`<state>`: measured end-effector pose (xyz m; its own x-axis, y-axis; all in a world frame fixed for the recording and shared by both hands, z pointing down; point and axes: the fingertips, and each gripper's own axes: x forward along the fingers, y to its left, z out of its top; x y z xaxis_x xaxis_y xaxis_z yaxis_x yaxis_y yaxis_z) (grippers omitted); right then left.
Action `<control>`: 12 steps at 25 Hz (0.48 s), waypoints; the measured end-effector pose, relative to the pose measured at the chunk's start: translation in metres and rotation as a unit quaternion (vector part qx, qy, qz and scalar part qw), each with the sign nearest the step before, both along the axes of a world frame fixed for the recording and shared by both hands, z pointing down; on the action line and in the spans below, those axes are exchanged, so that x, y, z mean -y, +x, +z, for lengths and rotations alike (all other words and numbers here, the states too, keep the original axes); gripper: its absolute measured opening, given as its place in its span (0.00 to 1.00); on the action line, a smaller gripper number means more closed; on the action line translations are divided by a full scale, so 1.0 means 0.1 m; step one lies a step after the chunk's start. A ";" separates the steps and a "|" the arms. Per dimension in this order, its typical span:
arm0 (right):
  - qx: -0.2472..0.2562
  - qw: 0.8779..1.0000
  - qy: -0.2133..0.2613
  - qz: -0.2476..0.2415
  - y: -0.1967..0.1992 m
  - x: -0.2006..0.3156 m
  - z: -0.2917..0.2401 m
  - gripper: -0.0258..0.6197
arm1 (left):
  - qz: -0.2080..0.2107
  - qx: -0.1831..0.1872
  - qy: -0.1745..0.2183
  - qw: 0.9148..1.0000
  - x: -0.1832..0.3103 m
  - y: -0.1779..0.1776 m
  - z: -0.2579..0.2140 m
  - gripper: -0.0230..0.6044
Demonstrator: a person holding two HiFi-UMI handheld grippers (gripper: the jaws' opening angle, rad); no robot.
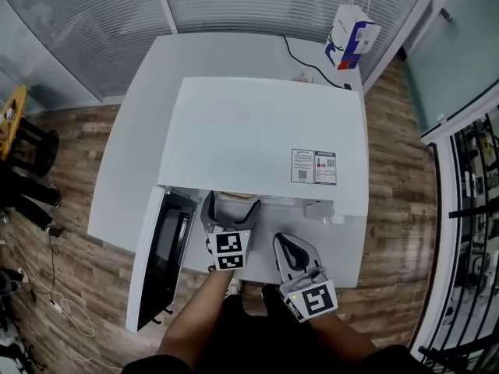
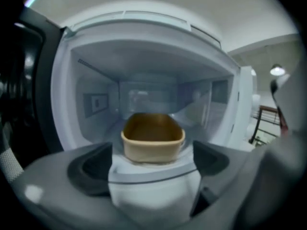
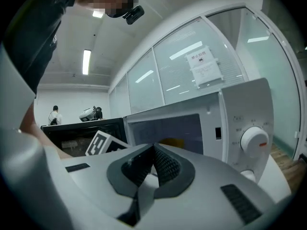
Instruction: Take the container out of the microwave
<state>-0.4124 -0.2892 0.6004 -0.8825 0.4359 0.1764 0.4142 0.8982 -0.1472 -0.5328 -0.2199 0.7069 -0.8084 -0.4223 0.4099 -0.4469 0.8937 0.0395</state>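
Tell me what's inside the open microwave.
One tan, open-topped container sits on the floor of the microwave, looking empty. The left hand-held gripper, jaws apart, covers the cavity's lower front corners, so anything there cannot be seen.

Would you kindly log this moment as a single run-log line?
microwave: door open | container: inside, untouched | left gripper: open, facing container | right gripper: shut, empty, outside microwave

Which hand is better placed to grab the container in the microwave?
The left gripper: its open jaws point straight at the container in the open microwave. The right gripper is shut.
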 end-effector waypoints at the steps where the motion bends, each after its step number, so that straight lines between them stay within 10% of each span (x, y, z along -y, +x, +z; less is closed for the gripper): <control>1: -0.009 1.000 -0.004 -0.003 0.03 -0.01 0.06 0.04 | 0.000 -0.001 -0.002 1.000 0.01 -0.04 0.02 0.85; 12: -0.042 0.999 -0.009 -0.008 0.02 0.16 0.28 0.04 | -0.004 -0.005 -0.016 1.000 0.11 -0.30 0.18 0.84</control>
